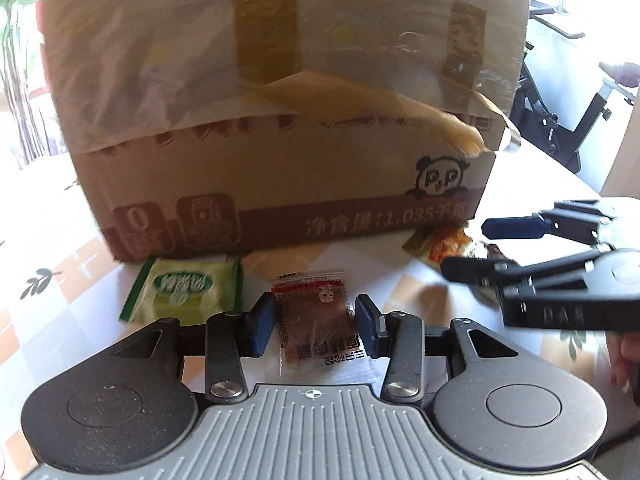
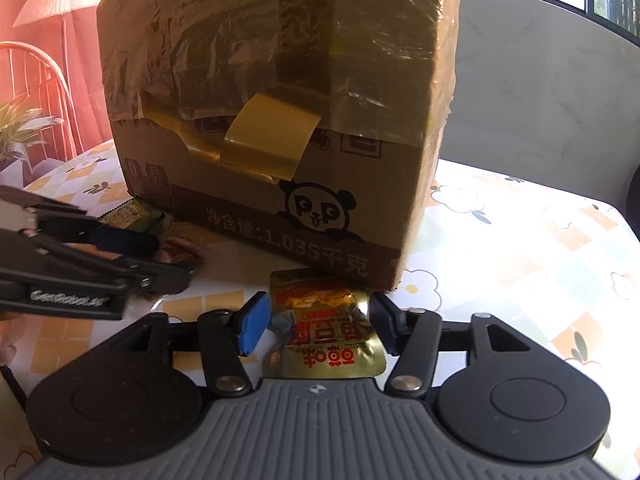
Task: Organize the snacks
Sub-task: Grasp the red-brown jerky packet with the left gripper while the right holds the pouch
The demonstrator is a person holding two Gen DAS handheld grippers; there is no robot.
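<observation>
Snacks lie on the worktop (image 1: 60, 216) before a taped cardboard box (image 1: 280, 128). In the left wrist view, a clear brown snack packet (image 1: 314, 320) sits between the left gripper (image 1: 316, 322); its jaws stand spread, not pressing it. A green packet (image 1: 184, 292) lies just left. The right gripper (image 1: 480, 248) shows at right. In the right wrist view, a gold snack pouch (image 2: 324, 328) lies between the right gripper's spread jaws, untouched.
</observation>
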